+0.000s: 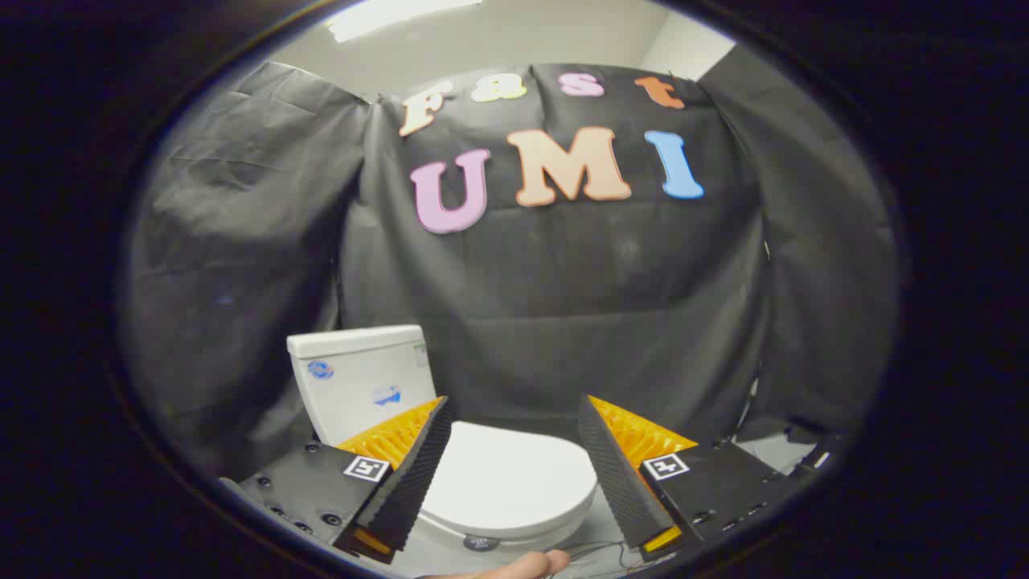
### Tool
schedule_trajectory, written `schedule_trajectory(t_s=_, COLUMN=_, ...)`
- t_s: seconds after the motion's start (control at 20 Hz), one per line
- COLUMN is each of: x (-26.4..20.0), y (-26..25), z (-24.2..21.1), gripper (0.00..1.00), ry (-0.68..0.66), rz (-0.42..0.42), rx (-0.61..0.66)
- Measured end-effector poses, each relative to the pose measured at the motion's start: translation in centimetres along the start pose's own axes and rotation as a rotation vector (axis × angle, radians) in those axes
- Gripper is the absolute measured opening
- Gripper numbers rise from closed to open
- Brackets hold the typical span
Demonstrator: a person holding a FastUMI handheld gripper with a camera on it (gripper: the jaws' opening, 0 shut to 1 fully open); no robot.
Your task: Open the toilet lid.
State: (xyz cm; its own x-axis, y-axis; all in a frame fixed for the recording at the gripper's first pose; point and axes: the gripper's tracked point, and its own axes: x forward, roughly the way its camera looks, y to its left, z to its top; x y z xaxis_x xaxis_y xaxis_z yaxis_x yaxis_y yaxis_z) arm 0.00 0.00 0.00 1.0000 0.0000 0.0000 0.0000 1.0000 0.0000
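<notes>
Your gripper (514,418) sits wide open, holding nothing. White plastic toilet lid (506,482) is down, lying between the fingers, just beyond them. White ceramic tank (362,378) is far-left behind it.

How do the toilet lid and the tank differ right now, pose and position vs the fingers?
Pose: the toilet lid lies flat and closed, while the tank stands upright behind it.
Position: the lid sits between and just ahead of the open gripper fingers; the tank is beyond them, partly behind the left finger.
Markings: the tank carries small stickers; the lid looks plain.
Shared: both are white, and the fingers touch neither.
</notes>
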Motion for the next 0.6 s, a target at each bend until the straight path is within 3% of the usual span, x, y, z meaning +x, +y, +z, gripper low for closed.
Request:
schedule_trajectory(t_s=0.3, x=-0.7, y=2.1, z=-5.4, gripper=0.98, ry=0.088, rz=-0.033, rx=0.094)
schedule_trajectory(t_s=0.4, x=-0.8, y=3.8, z=-5.4, gripper=0.98, ry=0.079, rz=-0.019, rx=0.113)
schedule_trajectory(t_s=0.6, x=-0.1, y=4.5, z=-5.4, gripper=0.98, ry=0.088, rz=-0.039, rx=0.024)
